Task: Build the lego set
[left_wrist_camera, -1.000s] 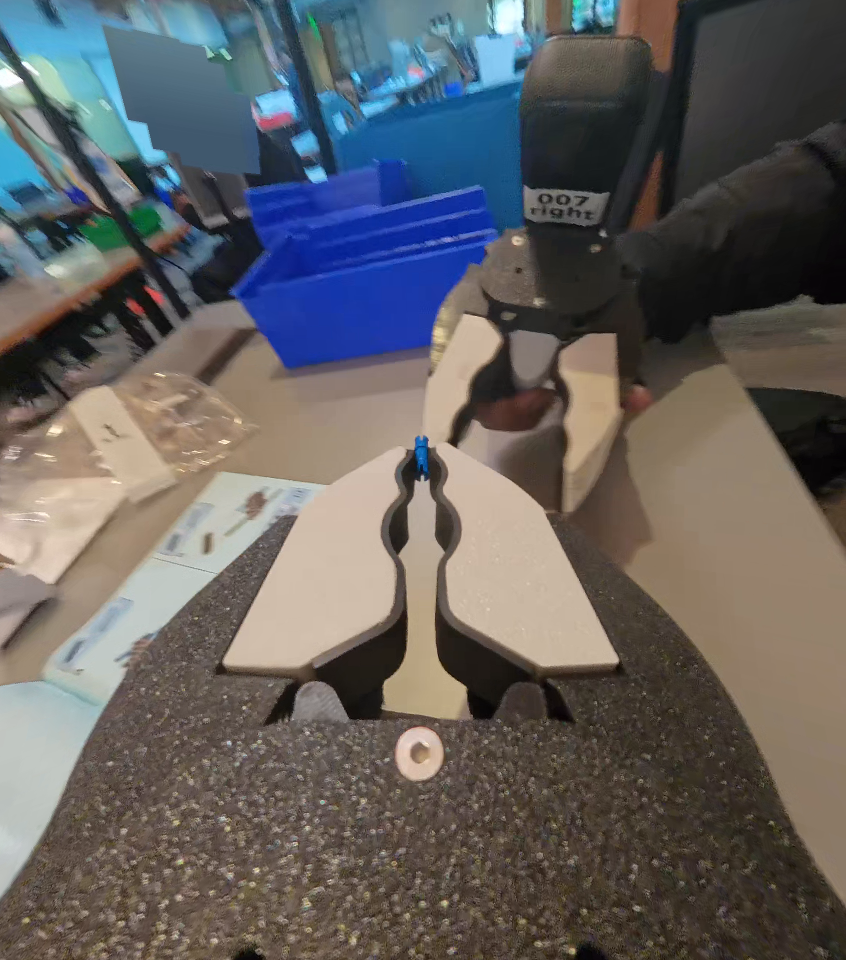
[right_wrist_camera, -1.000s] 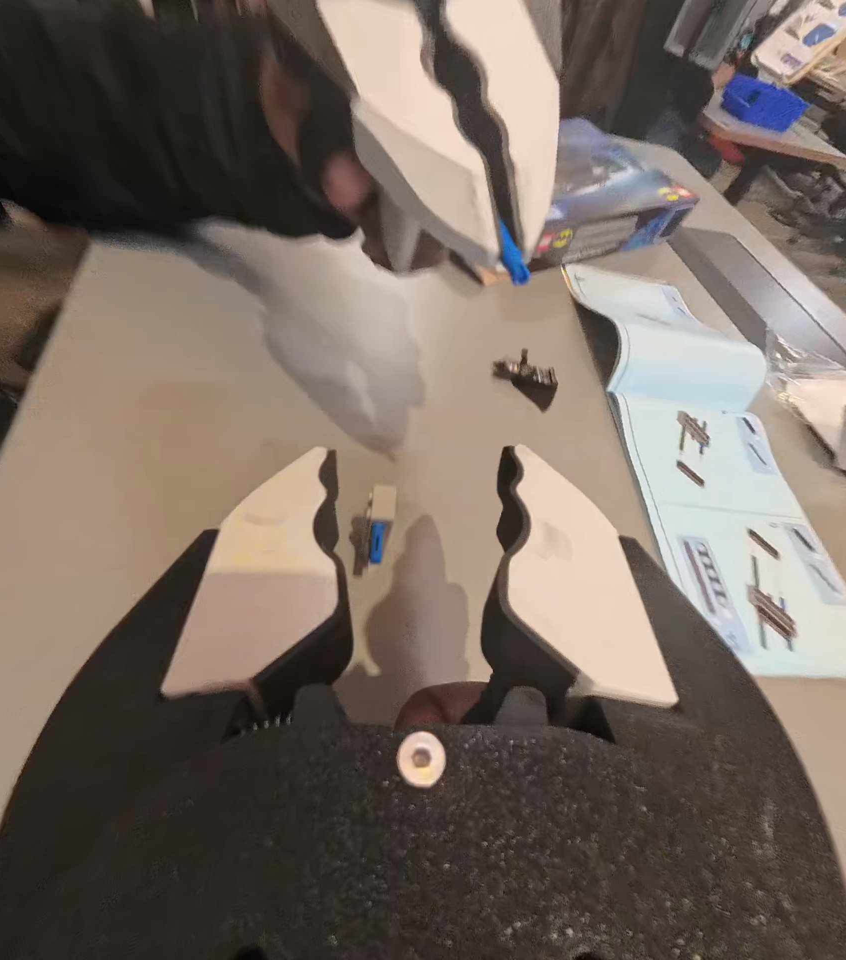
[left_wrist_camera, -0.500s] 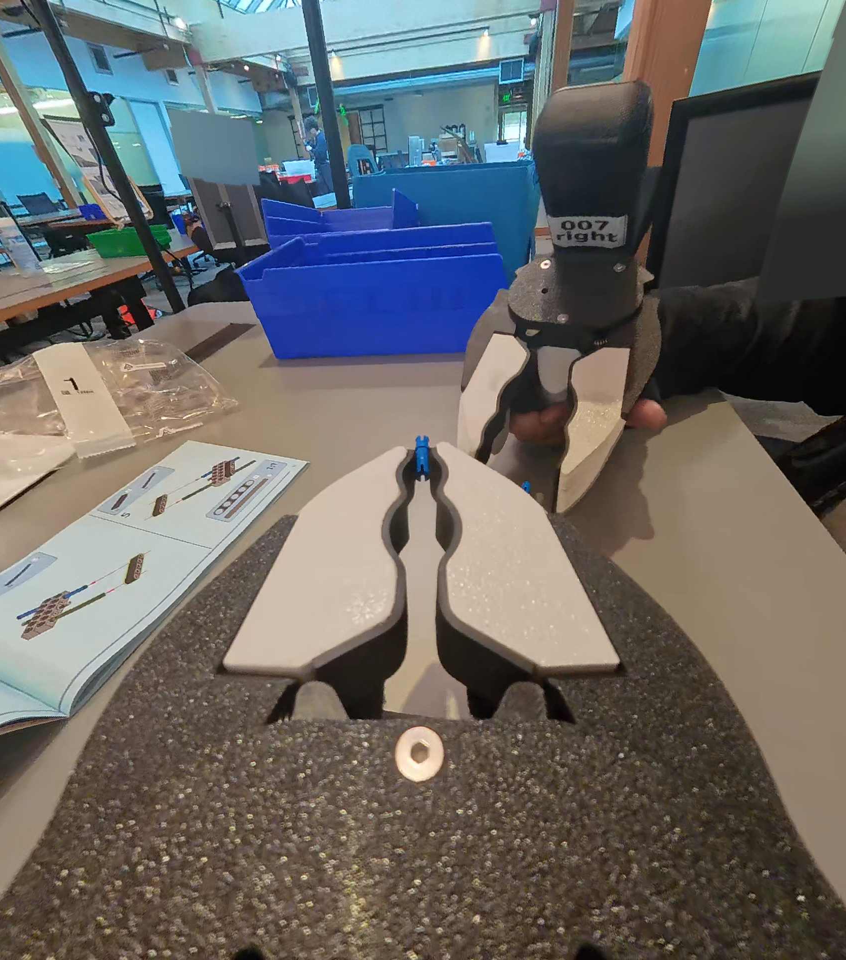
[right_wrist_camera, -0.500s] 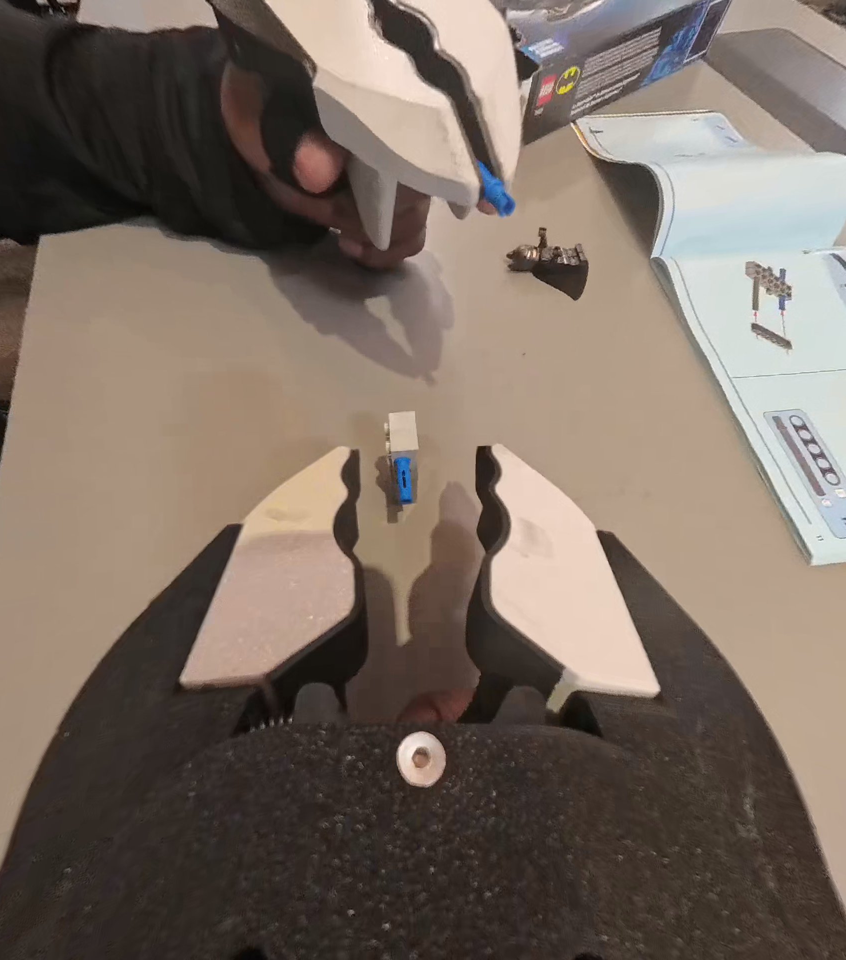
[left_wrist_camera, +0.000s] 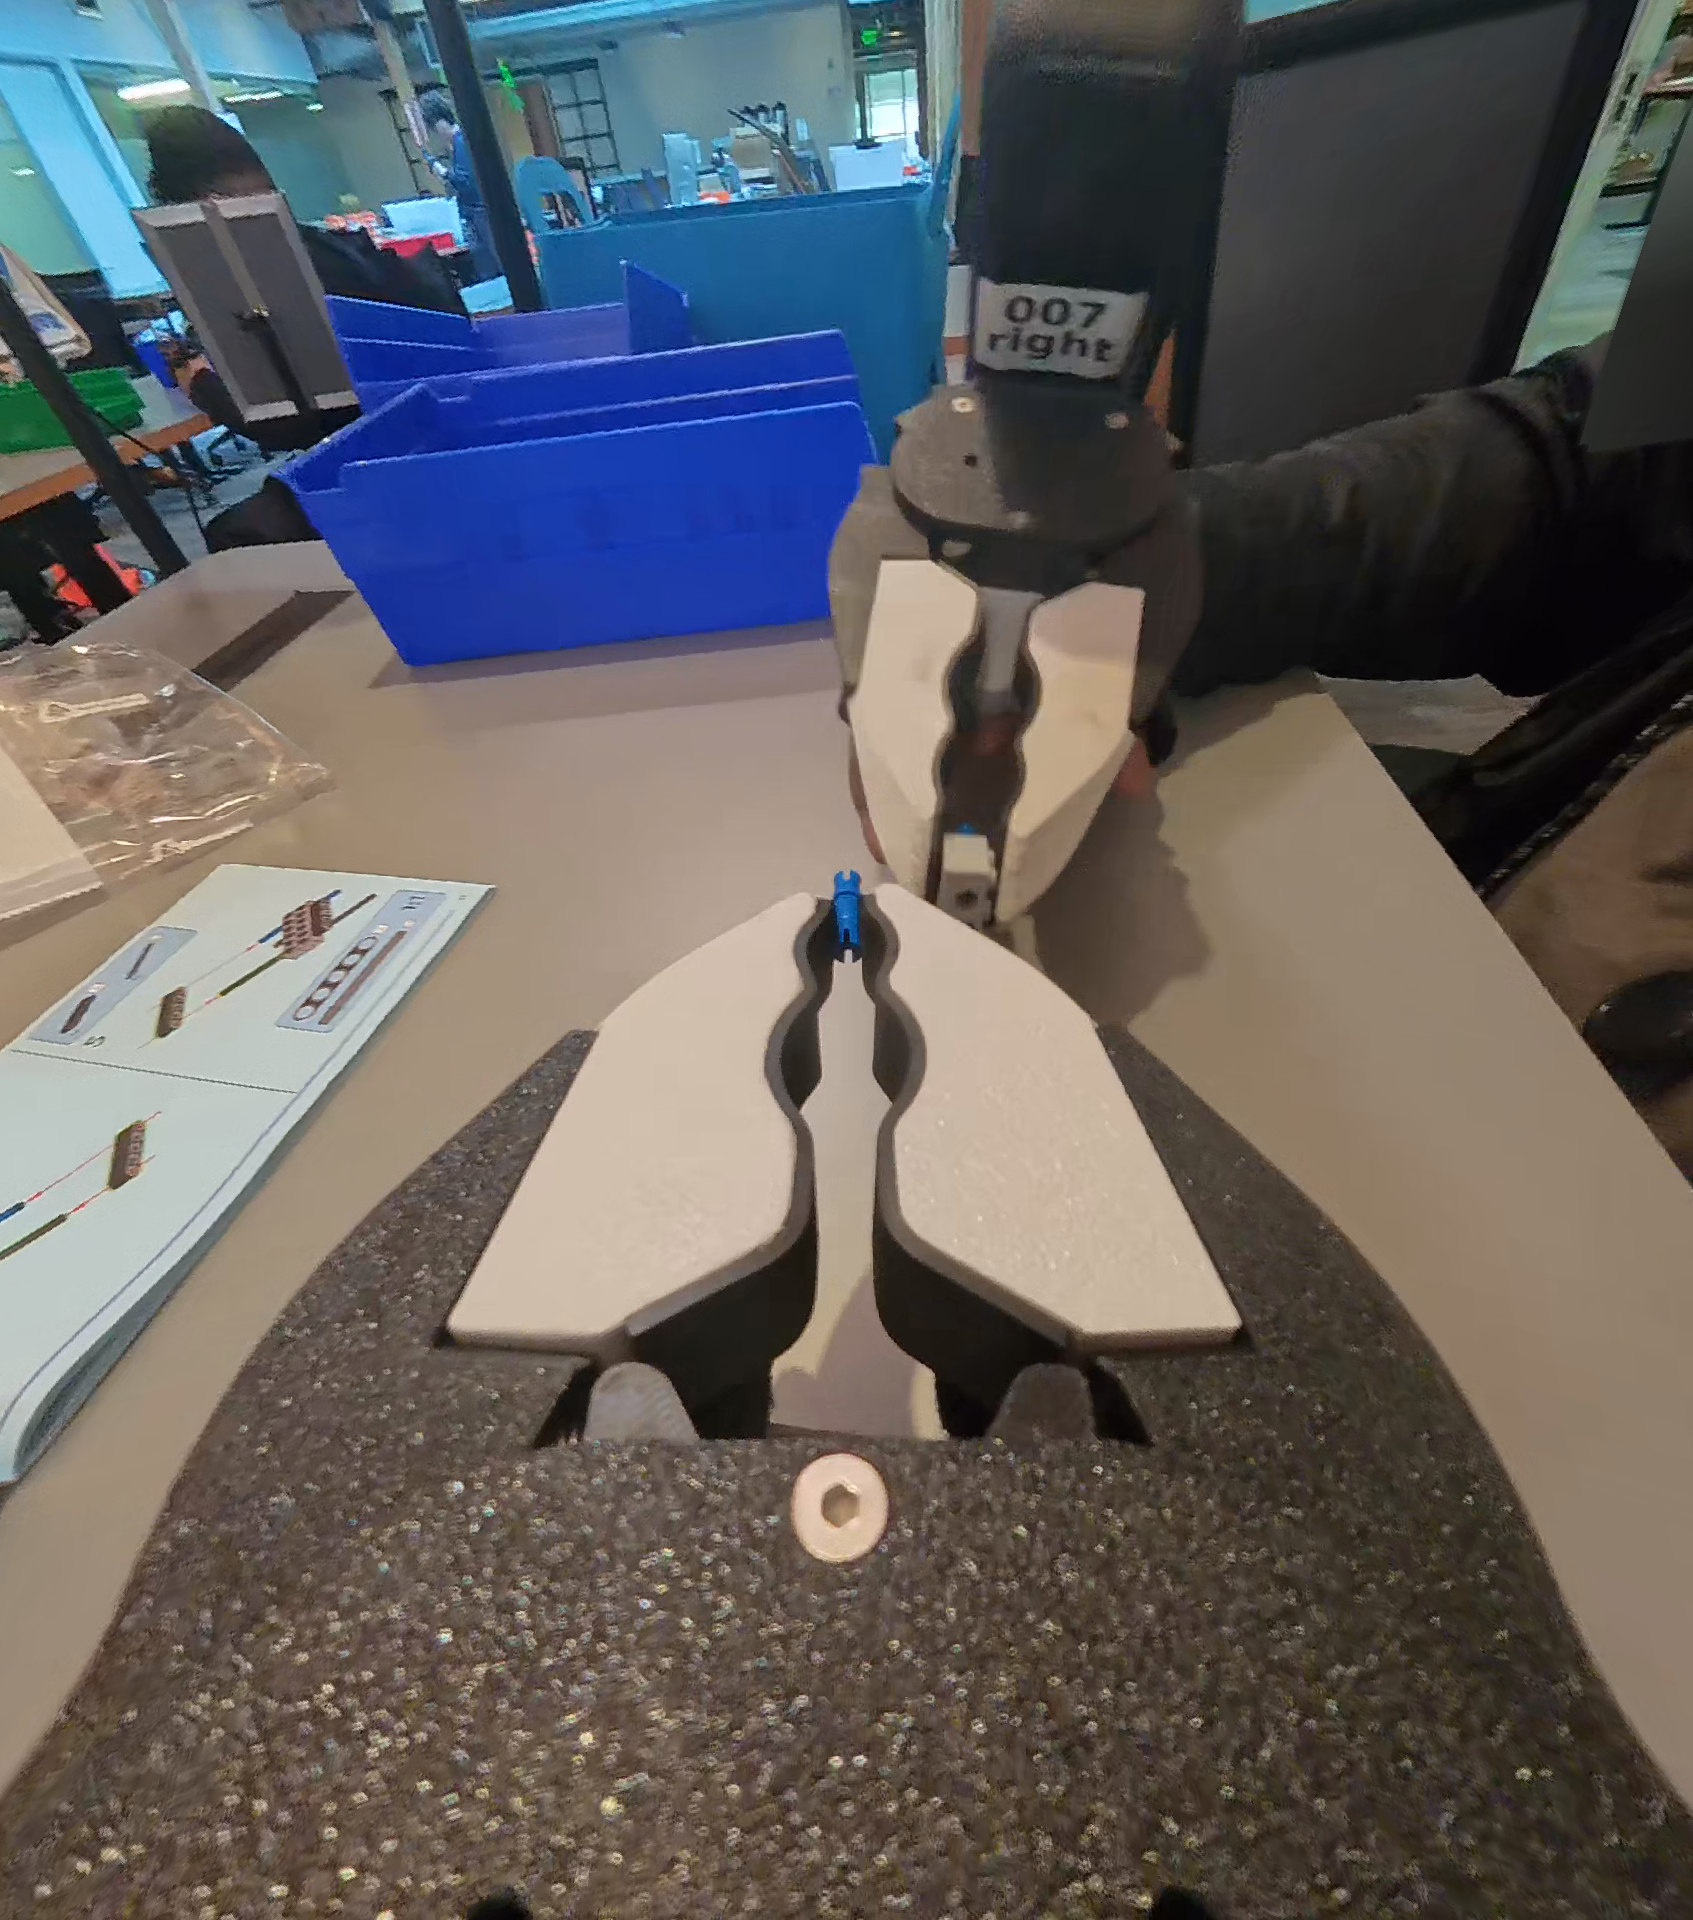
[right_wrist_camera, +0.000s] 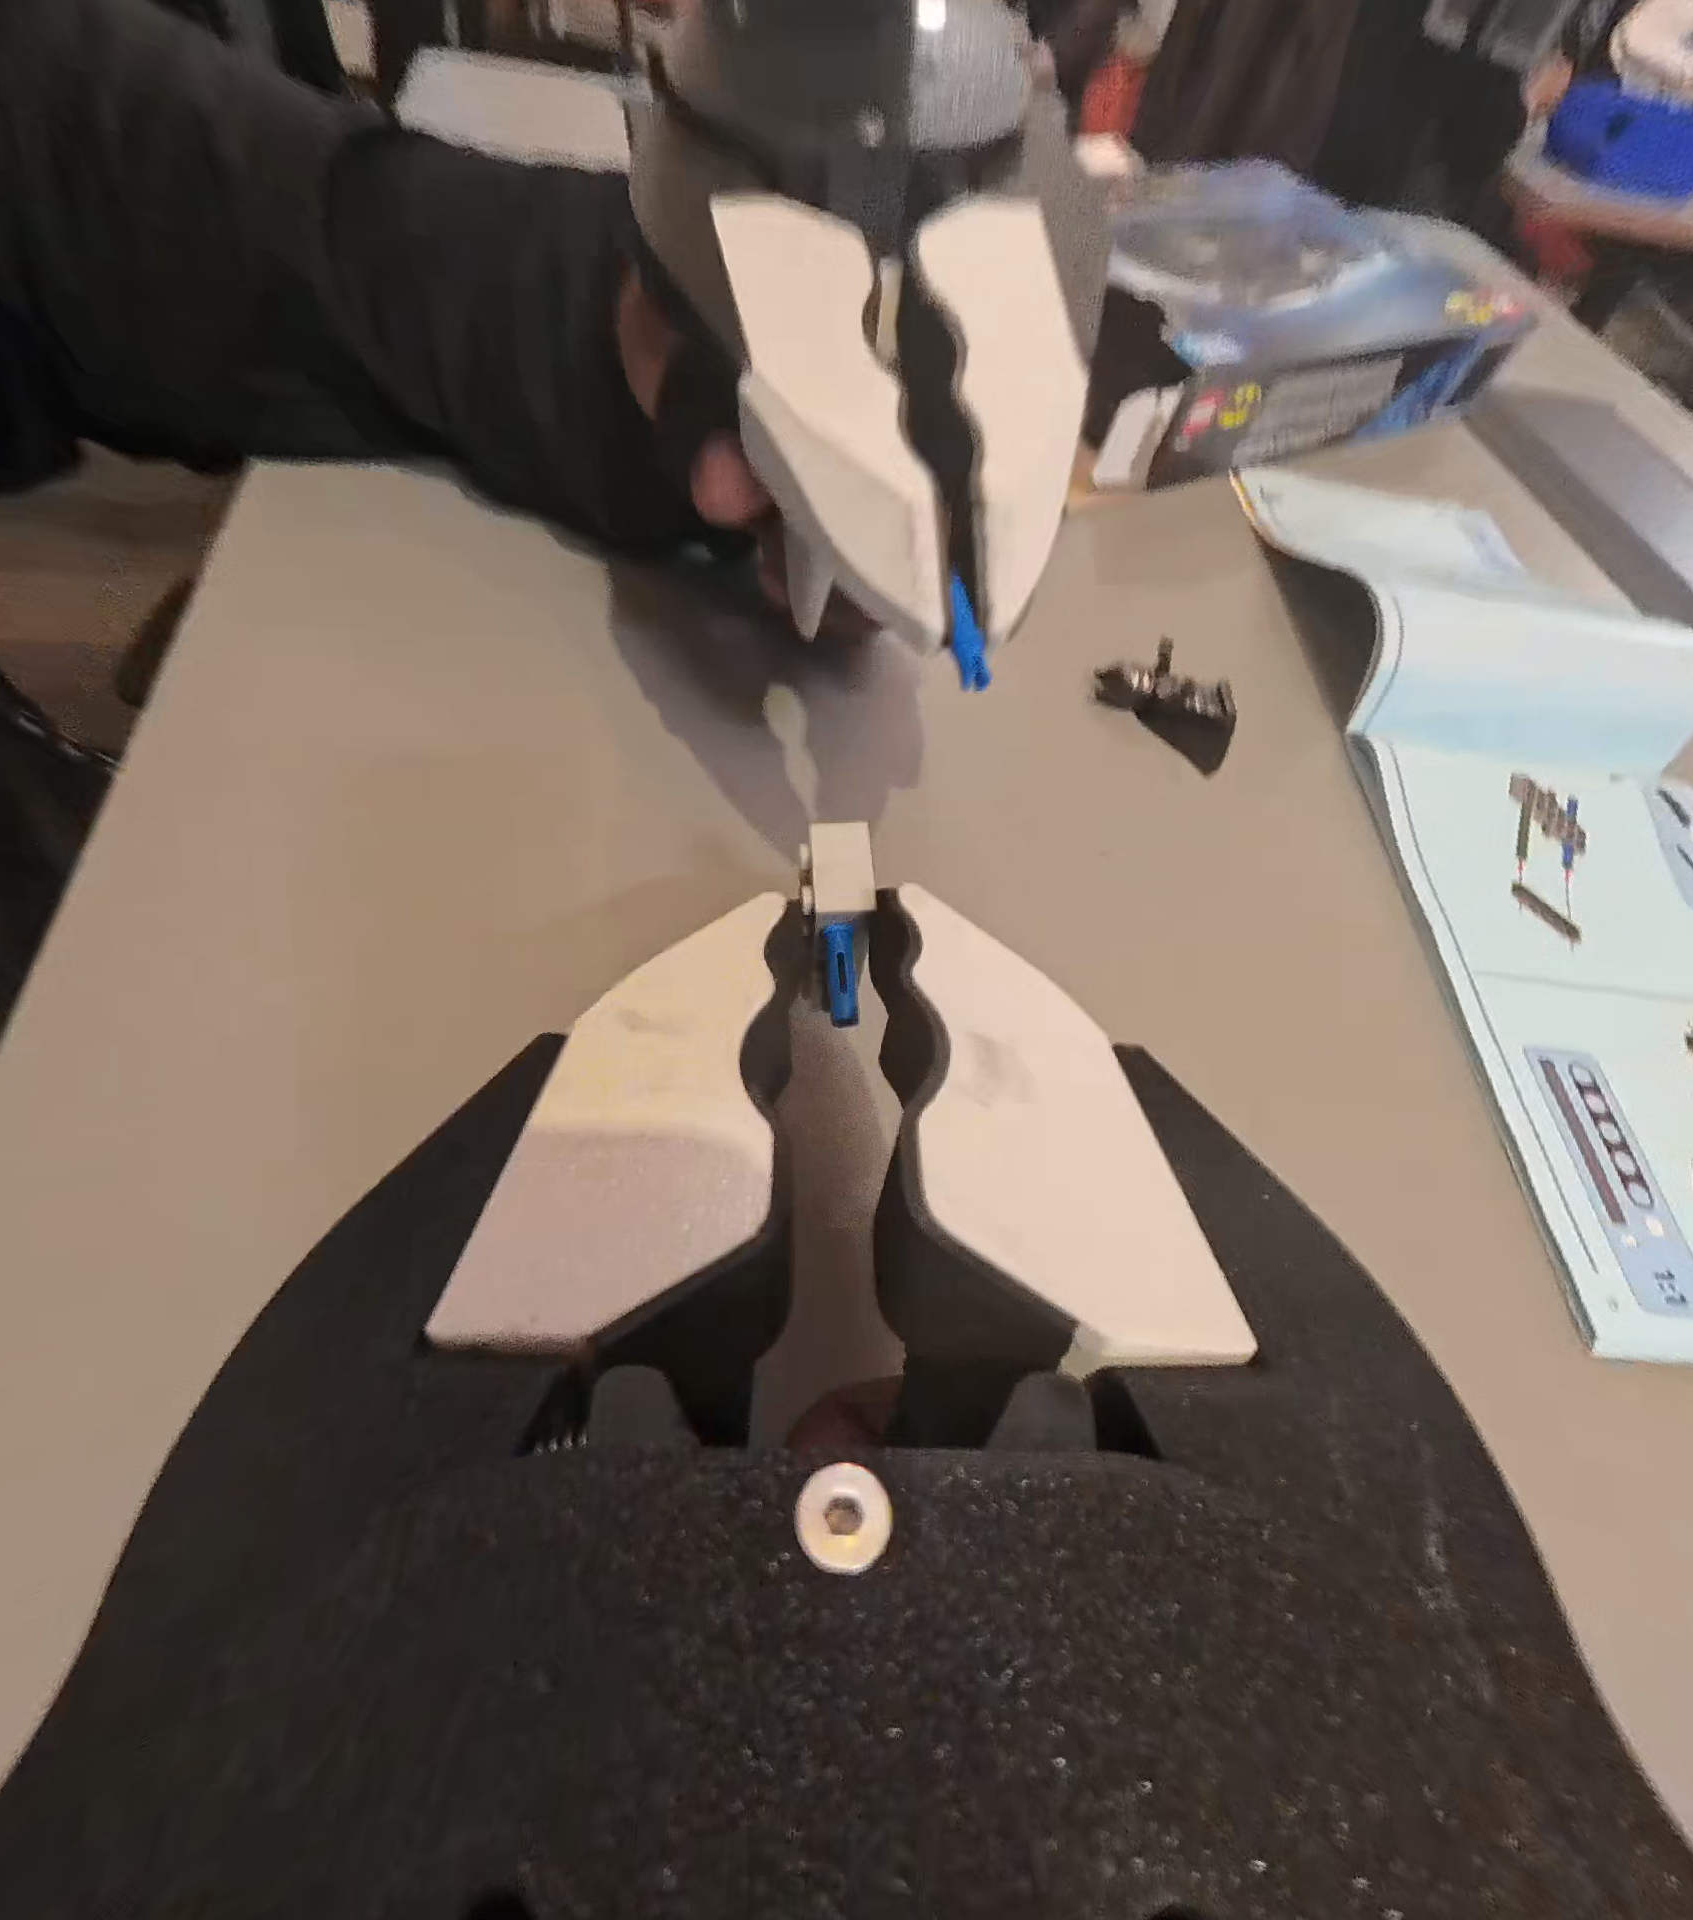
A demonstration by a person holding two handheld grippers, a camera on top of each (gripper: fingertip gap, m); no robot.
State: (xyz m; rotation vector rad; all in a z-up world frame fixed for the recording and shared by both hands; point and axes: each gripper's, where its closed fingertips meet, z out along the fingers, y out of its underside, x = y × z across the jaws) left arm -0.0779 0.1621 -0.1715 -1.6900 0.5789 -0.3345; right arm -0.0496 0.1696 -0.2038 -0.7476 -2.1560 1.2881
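My left gripper (left_wrist_camera: 847, 902) is shut on a small blue pin (left_wrist_camera: 846, 925) that sticks out past its fingertips, held above the grey table (left_wrist_camera: 613, 790). The right wrist view shows it from the front with the pin (right_wrist_camera: 969, 649) pointing down. My right gripper (right_wrist_camera: 842, 899) is shut on a small light grey brick (right_wrist_camera: 842, 868) with a second blue pin (right_wrist_camera: 839, 971) plugged into its near side. In the left wrist view this gripper (left_wrist_camera: 972, 883) points down at the table just beyond my left fingertips, with the brick (left_wrist_camera: 967, 868) between its pads.
An open pale blue instruction booklet (left_wrist_camera: 94, 1091) lies left of my left gripper and also shows in the right wrist view (right_wrist_camera: 1600, 987). A small dark brick assembly (right_wrist_camera: 1169, 701) sits on the table. Blue bins (left_wrist_camera: 593, 520), plastic bags (left_wrist_camera: 125, 748) and a set box (right_wrist_camera: 1341, 353) stand farther off. The gap from one gripper's tips to the other's is roughly 5 centimetres. My left gripper's tips are some 15 centimetres from the small dark brick assembly (right_wrist_camera: 1169, 701).
My right gripper moved forward over the grey brick on the table and its pads closed on it. My left gripper kept its hold on the blue pin and came closer.
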